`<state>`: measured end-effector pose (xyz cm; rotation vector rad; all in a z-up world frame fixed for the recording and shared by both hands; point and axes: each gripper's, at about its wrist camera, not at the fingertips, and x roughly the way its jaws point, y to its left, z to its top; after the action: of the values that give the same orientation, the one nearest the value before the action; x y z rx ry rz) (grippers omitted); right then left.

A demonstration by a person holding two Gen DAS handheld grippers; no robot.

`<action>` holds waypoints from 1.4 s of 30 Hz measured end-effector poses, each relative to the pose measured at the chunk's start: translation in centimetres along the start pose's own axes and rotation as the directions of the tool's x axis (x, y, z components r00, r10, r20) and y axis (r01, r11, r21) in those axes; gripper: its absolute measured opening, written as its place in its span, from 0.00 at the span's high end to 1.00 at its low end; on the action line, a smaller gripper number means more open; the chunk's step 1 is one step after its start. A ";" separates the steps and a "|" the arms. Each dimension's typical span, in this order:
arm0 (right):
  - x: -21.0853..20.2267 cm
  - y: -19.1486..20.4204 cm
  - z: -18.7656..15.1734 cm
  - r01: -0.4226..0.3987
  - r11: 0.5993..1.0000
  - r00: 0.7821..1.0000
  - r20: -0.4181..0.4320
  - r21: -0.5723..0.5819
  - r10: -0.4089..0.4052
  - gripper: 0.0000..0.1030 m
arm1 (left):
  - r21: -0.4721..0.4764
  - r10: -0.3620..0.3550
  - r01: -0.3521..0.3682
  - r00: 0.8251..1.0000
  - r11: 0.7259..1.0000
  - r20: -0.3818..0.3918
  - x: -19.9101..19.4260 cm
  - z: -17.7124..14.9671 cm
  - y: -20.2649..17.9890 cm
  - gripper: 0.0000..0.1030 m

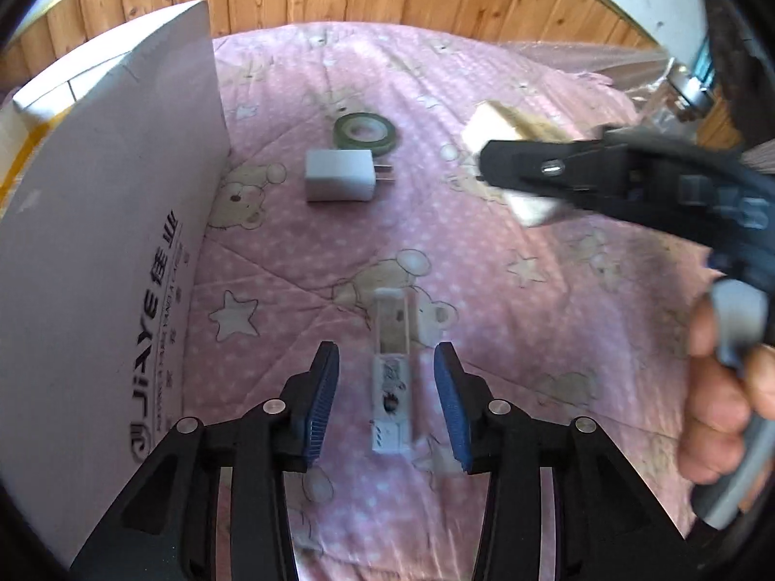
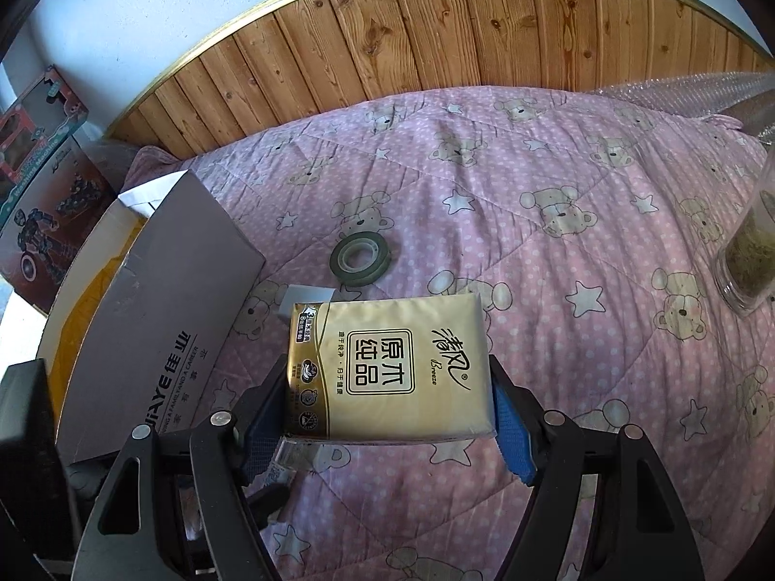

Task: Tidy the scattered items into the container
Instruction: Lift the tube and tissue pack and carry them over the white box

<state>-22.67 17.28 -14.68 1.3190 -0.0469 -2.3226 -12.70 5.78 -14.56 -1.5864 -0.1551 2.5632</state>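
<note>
Jaws of the left gripper [image 1: 386, 402] stand apart at the bottom of its frame, a small clear box [image 1: 393, 377] lying on the pink quilt [image 1: 508, 290] between the pads, untouched. Higher up sit a white charger [image 1: 339, 175] and a green tape roll [image 1: 365, 132]. At left stands the white cardboard container [image 1: 111, 252]. Right gripper [image 2: 387, 416] is clamped on a tissue pack [image 2: 387, 363].

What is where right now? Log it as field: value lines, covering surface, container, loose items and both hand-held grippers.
surface: pink bear-print quilt
container: white cardboard box, at the left
loose items: green tape roll; white charger plug; small clear case
left hand-held gripper: open, pads either side of the small clear case, not touching it
right hand-held gripper: shut on tissue pack, held above the quilt
</note>
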 end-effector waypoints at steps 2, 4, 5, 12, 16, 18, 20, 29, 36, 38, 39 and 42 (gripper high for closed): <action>-0.3 -0.2 0.1 -0.005 1.000 1.000 0.003 0.005 0.005 0.27 | -0.007 0.002 -0.002 1.000 1.000 -0.012 0.7 0.0 -0.2 0.58; -0.6 -0.4 0.2 -0.009 1.000 1.000 0.008 0.011 0.009 0.27 | -0.015 -0.005 0.005 0.999 1.000 -0.033 1.4 -0.2 -0.2 0.59; -0.8 -0.5 0.3 -0.013 1.000 1.000 0.011 0.013 0.012 0.27 | -0.003 0.007 -0.008 1.000 1.000 -0.022 1.3 -0.2 -0.4 0.62; -1.3 -0.6 0.7 -0.032 0.999 0.999 0.018 0.012 0.031 0.28 | -0.007 0.027 -0.027 1.000 1.000 -0.012 0.7 -0.2 -0.6 0.81; -2.0 -0.3 0.9 -0.045 0.999 0.999 0.029 0.003 0.045 0.28 | -0.016 0.013 -0.013 1.000 1.000 0.019 -0.7 0.0 -0.8 0.81; -2.3 -0.1 1.0 -0.050 0.999 0.998 0.036 -0.001 0.050 0.28 | -0.024 0.005 -0.004 0.999 1.000 0.032 -1.5 0.4 -0.9 0.81; -2.7 0.1 1.0 -0.053 0.999 0.998 0.044 -0.005 0.053 0.27 | -0.031 -0.001 0.002 0.999 1.000 0.041 -2.1 0.6 -0.7 0.81; -4.8 1.8 0.6 -0.070 0.996 0.995 0.072 -0.050 0.074 0.27 | -0.044 -0.027 0.033 0.993 0.998 0.112 -6.1 0.6 -1.4 0.81; -7.0 3.5 -0.3 -0.079 0.992 0.991 0.101 -0.103 0.090 0.27 | -0.052 -0.031 0.040 0.986 0.998 0.162 -9.0 -0.3 -1.4 0.81; -7.6 3.8 -0.6 -0.078 0.990 0.990 0.108 -0.114 0.091 0.27 | -0.056 -0.028 0.038 0.985 0.998 0.173 -9.6 -0.5 -1.3 0.81; -7.9 3.8 -0.7 -0.079 0.990 0.990 0.111 -0.116 0.092 0.27 | -0.058 -0.026 0.037 0.984 0.998 0.178 -9.9 -0.6 -1.2 0.81; -8.7 3.8 -1.0 -0.078 0.989 0.989 0.119 -0.124 0.093 0.27 | -0.068 -0.023 0.037 0.981 0.997 0.193 -10.6 -0.8 -0.9 0.81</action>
<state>-16.66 17.63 -7.22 1.0921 -0.0050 -2.2950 -7.24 5.04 -5.38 -1.3446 -0.2900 2.7120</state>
